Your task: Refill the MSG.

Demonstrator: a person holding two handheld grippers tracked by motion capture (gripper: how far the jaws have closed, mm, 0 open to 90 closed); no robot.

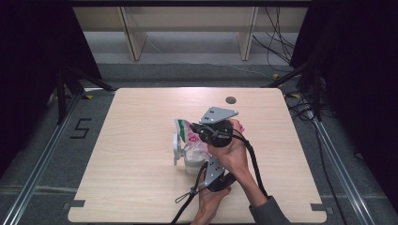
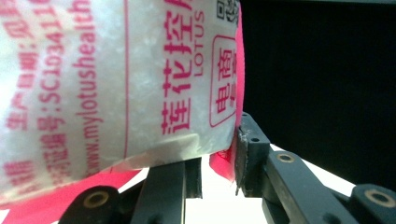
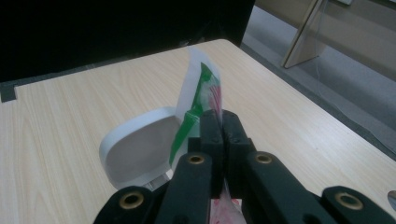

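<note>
Roughly at the middle of the pale wooden table (image 1: pixel 136 154), toward the person's edge, both hands work on one plastic bag (image 1: pixel 190 136). Leftmost item: a white container (image 1: pixel 191 161) with its hinged lid (image 1: pixel 177 147) swung up on the left side; the bag stands in or just over it, which one I cannot tell. Bag is translucent white, with pink lettering and a green stripe near its top edge. Left gripper (image 1: pixel 199 161) comes in low from the bottom edge, held in the lower hand (image 1: pixel 209 197), cable trailing toward the person. In the left gripper view the bag (image 2: pixel 116 79) hangs close before the camera, pink characters and the word LOTUS readable; the two black jaws stand partly apart, the pink bottom seam lying between them and against the right-hand jaw, but a firm clamp cannot be told from here. Moving right: right gripper (image 1: pixel 197 132), with the grey three-cornered plate on top, sits above and beyond the left one, held in the upper hand (image 1: pixel 232 152). In the right gripper view the jaws are pressed together, pinching the thin upper edge of the bag (image 3: pixel 198 88), the green stripe rising just past the tips; the white lid (image 3: pixel 137 149) stands upright beyond them on the left. Far right of the table a small dark round hole (image 1: pixel 230 100) lies well apart from the work.
</note>
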